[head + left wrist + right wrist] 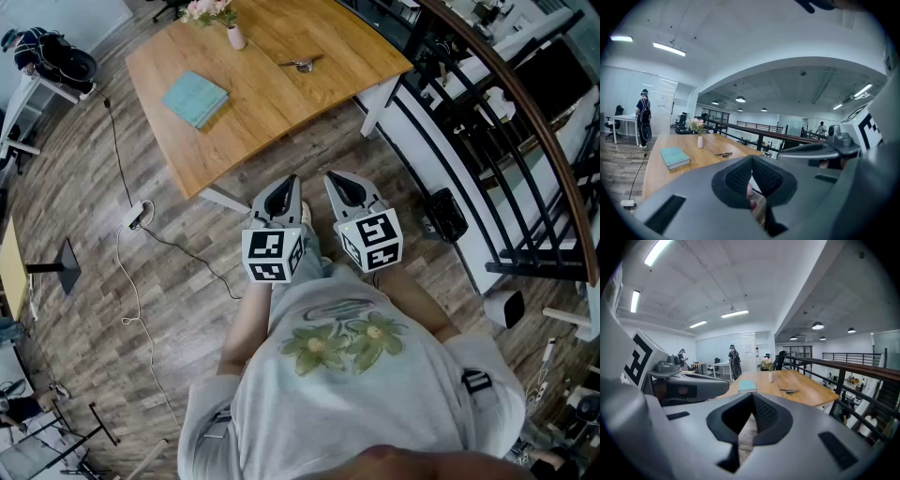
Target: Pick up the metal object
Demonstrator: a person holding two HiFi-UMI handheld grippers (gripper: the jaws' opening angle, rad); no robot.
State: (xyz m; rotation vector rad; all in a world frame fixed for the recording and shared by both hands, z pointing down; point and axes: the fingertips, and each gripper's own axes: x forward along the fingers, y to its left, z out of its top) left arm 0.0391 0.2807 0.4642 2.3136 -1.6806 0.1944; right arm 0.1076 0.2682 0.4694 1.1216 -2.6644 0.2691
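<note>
Wood-pattern floor (84,281) is seen over most of the head view, with a thin cable (120,178) trailed across it at the left. A light wooden table (272,103) stands at the upper middle. A dark railing (506,112) with a brown top rail runs down the right side.

The person's pale shirt (356,375) carries a printed flower motif; no lettering can be made out on it.

The left gripper (292,181) and the right gripper (332,178) are held side by side close to the body, short of the table edge and well apart from everything on it. Each carries a cube faced with black-and-white square markers (272,255); these are patterns, not text. In the left gripper view the jaws are pressed together with nothing between them. The same is noted for the right gripper in its own view.

On the table, a teal book (195,97) lies flat toward the left; its cover print is too small to read. A small white vase (236,37) of pale flowers stands near the far edge. The metal object (301,64) lies on the tabletop to the right of the vase, untouched.
</note>
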